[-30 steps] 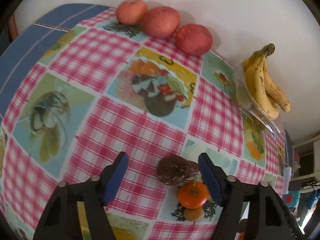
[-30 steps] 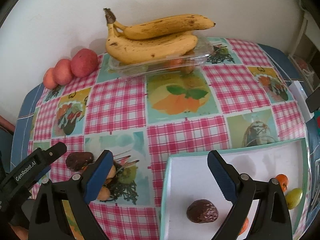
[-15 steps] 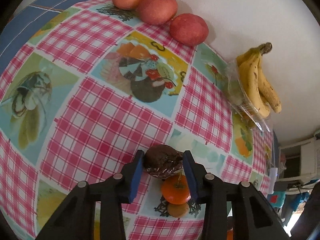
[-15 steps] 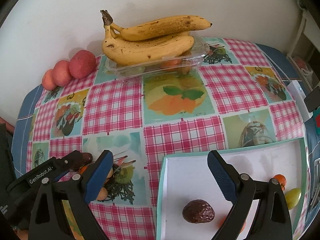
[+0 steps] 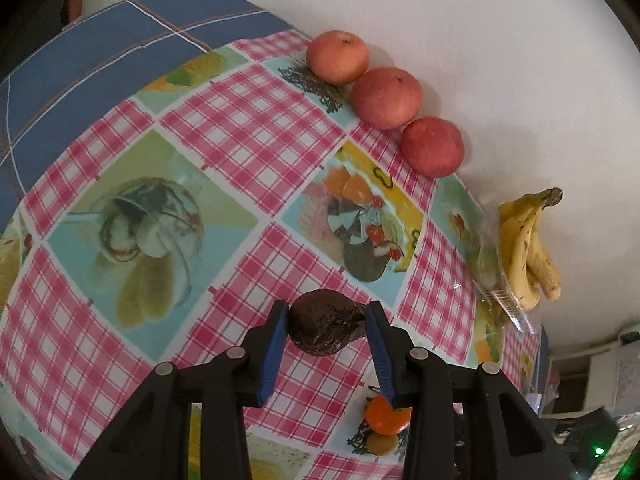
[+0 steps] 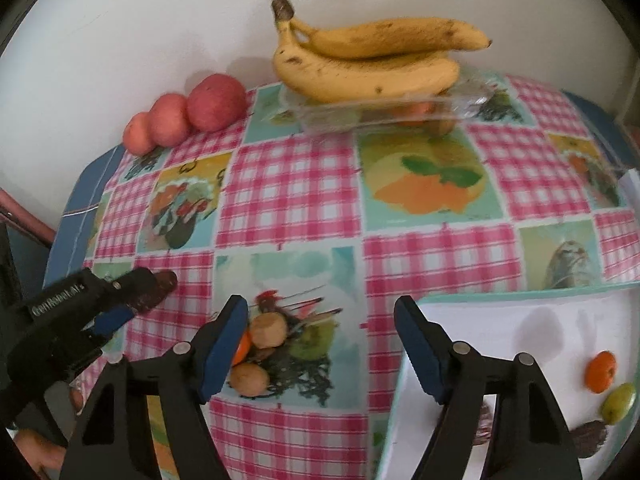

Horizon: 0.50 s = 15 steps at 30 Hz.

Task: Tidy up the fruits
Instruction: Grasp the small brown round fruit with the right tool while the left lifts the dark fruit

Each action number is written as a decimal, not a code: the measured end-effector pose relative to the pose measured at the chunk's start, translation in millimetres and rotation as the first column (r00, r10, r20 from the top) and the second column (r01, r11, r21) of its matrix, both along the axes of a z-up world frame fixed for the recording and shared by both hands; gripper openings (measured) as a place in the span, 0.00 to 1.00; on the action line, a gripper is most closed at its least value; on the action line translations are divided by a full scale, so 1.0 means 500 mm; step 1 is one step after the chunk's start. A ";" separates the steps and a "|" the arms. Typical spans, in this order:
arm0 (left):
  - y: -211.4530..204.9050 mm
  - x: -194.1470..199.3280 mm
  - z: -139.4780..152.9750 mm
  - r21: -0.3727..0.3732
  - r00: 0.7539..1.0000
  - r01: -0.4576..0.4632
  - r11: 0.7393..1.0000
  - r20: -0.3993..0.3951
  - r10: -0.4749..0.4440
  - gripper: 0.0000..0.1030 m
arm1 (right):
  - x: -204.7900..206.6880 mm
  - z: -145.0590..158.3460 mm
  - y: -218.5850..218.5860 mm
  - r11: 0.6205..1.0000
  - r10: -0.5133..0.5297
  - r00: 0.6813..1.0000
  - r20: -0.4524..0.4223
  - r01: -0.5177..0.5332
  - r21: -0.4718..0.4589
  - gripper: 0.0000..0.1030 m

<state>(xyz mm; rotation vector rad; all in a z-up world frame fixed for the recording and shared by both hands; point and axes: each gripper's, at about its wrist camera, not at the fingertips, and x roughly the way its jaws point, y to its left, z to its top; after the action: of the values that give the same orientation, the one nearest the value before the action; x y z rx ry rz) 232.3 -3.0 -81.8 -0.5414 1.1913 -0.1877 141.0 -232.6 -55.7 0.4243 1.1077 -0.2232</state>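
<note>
Against the wall: three apples [image 5: 387, 97], one banana bunch [image 5: 528, 246].

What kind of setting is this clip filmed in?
Most likely a home kitchen or dining table: a checked fruit-print tablecloth pushed against a plain wall, with loose bananas and apples, and a white tray for sorting.

A plain white wall [image 5: 460, 20] backs the table — its checked cloth [image 6: 292, 184] (pink squares, fruit prints) evenly lit.
</note>
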 end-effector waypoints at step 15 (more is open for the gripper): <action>-0.001 -0.002 0.007 -0.010 1.000 -0.008 1.000 0.006 0.008 0.40 | 0.012 -0.049 0.035 0.994 0.053 0.998 -0.024 -0.051 0.093 0.39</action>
<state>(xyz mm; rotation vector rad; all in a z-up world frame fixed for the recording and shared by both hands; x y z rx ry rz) 231.4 -3.5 -78.3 -0.5542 1.1824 -0.1886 146.9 -215.0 -80.1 0.4753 1.1570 -0.1324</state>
